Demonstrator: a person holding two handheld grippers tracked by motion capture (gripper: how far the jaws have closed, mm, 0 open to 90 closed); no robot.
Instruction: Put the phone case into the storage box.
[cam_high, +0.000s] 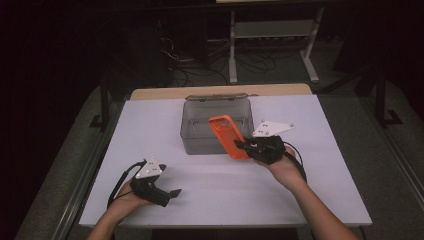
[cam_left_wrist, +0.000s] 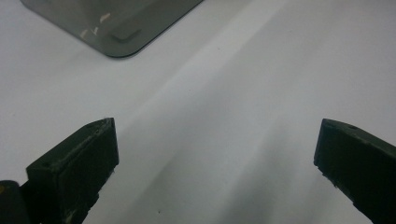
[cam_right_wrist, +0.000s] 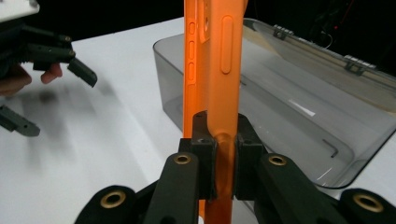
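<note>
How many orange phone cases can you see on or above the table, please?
1: the orange phone case, clamped in the right tool beside the clear box; nothing else orange shows.

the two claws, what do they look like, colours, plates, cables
Both claws are black. The left claw and the right claw each carry a pale grey three-cornered plate on top and trail a black cable. In the right gripper view, its linkage arms show brass-coloured pivot rings. The person's forearms are bare, with no sleeve in sight.

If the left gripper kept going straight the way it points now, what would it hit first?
Probably the white table top: the left gripper, jaws open and empty, looks down onto bare surface. The grey transparent box sits farther off to one side of that line, though depth is hard to judge.
</note>
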